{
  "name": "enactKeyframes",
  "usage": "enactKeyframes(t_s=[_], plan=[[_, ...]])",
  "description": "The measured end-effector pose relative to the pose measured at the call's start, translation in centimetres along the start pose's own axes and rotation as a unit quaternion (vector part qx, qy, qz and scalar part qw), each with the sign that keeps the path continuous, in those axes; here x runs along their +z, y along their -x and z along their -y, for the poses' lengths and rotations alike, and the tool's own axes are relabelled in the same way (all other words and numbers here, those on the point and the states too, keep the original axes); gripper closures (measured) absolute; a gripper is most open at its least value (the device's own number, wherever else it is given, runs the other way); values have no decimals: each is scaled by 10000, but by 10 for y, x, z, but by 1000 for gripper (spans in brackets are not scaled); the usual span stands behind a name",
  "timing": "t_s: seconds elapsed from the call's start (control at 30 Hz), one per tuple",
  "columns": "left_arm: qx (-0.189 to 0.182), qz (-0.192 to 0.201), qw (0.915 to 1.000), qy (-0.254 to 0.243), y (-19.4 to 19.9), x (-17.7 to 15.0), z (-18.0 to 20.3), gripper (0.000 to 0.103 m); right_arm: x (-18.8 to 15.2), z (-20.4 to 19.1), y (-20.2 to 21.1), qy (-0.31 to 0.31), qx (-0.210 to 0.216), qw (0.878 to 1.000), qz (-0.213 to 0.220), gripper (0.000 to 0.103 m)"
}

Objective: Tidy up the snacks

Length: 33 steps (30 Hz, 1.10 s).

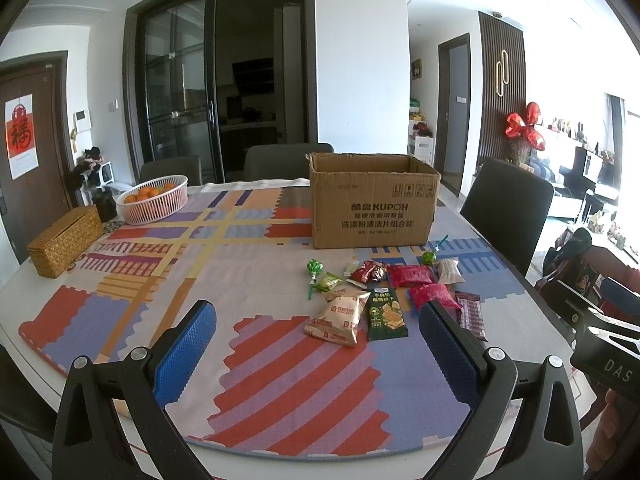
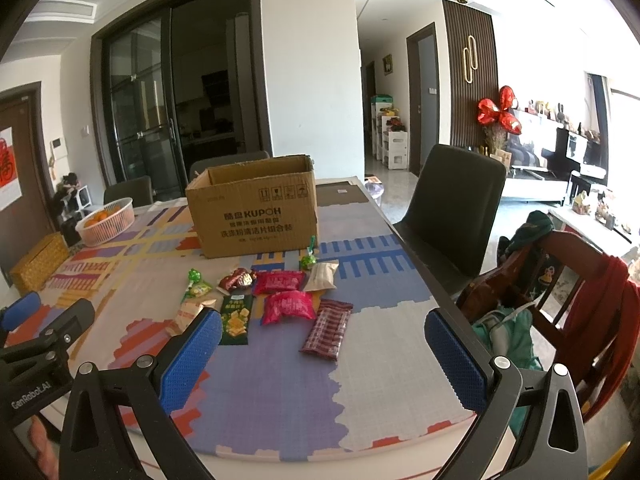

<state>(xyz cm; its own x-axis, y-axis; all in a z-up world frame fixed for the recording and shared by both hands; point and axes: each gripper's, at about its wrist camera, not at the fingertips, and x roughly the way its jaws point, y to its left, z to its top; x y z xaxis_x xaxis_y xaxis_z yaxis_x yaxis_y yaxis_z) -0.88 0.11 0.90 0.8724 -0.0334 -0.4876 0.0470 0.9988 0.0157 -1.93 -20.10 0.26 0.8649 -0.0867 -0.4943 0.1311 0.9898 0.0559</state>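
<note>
An open cardboard box (image 1: 372,200) stands at the far middle of the table; it also shows in the right wrist view (image 2: 256,212). Several snack packets lie in front of it: a tan packet (image 1: 340,316), a dark green cracker packet (image 1: 386,314) (image 2: 237,320), two pink-red packets (image 2: 287,307) (image 2: 279,282), a maroon striped packet (image 2: 327,330), a beige packet (image 2: 322,275), green lollipops (image 1: 314,268). My left gripper (image 1: 320,336) is open and empty above the near table edge. My right gripper (image 2: 324,344) is open and empty, short of the snacks.
A white basket of oranges (image 1: 154,199) and a woven tissue box (image 1: 66,240) sit at the far left. Dark chairs (image 2: 452,216) stand around the table. A wooden chair with clothes (image 2: 560,300) stands at the right. A patterned cloth (image 1: 180,264) covers the table.
</note>
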Motion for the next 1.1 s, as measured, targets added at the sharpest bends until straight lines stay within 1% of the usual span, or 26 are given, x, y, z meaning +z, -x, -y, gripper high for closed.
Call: enactKeyframes(t_s=[0.27, 0.53, 0.73, 1.1], plan=[[4, 1, 10000, -15, 0, 0, 0, 0, -1, 0, -1, 6, -5, 10000, -11, 1], [63, -54, 10000, -44, -8, 0, -1, 0, -4, 3, -6, 10, -8, 10000, -87, 1], [76, -213, 9997, -43, -26, 0, -3, 0, -3, 0, -22, 28, -46, 9997, -232, 1], [115, -556, 9983, -157, -66, 1, -1, 1, -3, -4, -63, 57, -75, 9975, -695, 1]])
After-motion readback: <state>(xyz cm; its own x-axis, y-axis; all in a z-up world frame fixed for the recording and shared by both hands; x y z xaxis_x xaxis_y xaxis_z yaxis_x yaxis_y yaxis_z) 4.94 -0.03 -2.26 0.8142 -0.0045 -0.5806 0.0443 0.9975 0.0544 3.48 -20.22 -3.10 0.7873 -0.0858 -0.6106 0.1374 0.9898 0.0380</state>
